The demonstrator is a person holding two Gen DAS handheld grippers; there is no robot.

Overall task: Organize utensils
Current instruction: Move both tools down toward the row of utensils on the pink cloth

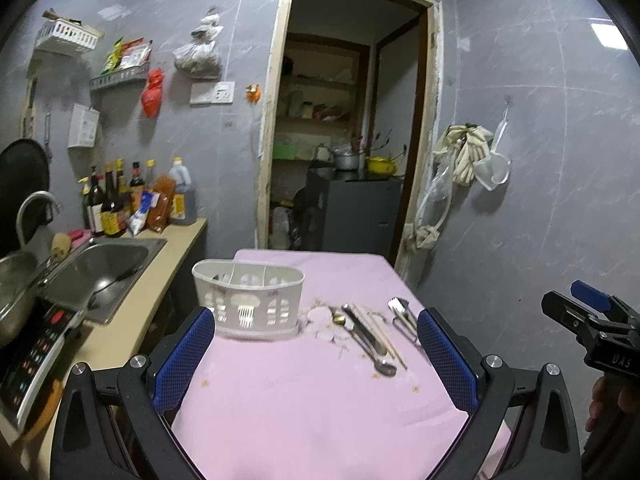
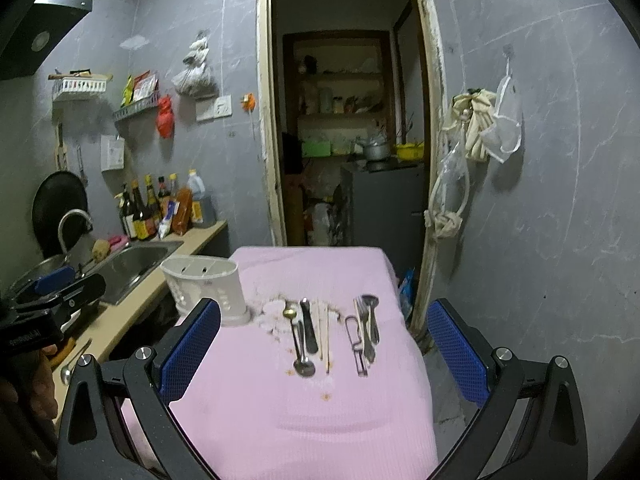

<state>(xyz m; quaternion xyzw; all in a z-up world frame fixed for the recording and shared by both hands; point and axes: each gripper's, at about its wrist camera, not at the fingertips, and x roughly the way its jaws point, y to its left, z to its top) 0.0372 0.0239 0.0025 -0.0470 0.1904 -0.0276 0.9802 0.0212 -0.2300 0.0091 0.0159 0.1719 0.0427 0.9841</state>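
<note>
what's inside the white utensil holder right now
The white utensil holder shows dividers and what looks like one dark utensil tip near its left end. Its walls hide the bottom, so anything lying lower cannot be seen.

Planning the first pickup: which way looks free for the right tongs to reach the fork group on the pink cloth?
Probably yes, straight ahead: the right tongs are open and empty, and the fork group lies uncovered on the pink cloth, apart from the white caddy.
</note>
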